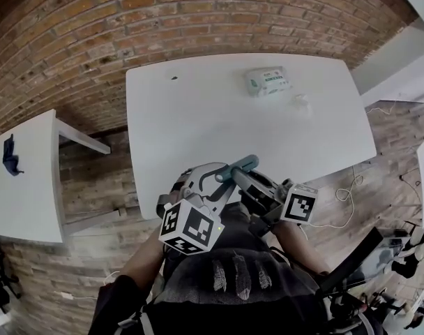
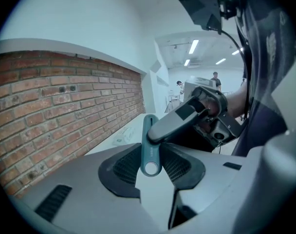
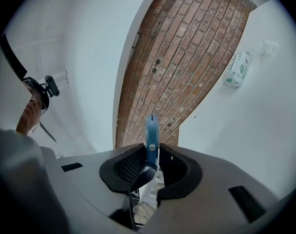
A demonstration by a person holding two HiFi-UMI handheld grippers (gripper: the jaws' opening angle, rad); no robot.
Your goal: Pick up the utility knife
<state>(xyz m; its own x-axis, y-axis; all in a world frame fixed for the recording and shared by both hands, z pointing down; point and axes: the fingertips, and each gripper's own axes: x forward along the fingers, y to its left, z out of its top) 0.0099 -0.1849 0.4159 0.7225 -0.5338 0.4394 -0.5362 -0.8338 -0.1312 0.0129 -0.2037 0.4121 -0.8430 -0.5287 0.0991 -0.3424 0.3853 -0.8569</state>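
Observation:
A teal utility knife (image 1: 244, 164) hangs in the air over the front edge of the white table (image 1: 198, 117), held between both grippers. My left gripper (image 1: 222, 178) is shut on its lower end; in the left gripper view the knife (image 2: 149, 121) stands upright between the pads (image 2: 150, 152), its end hole showing. My right gripper (image 1: 238, 175) comes in from the right, and one grey finger (image 2: 175, 118) lies across the knife. In the right gripper view the knife (image 3: 152, 130) stands edge-on, snug between the right gripper's (image 3: 153, 161) pads, with the left gripper's dark fingertip (image 3: 140, 174) below.
A pack of tissues (image 1: 268, 81) and a small crumpled white scrap (image 1: 299, 102) lie at the table's far right. A second white table (image 1: 24, 180) with a blue object (image 1: 10, 155) stands at the left. The floor is brick; cables (image 1: 344, 197) trail at the right.

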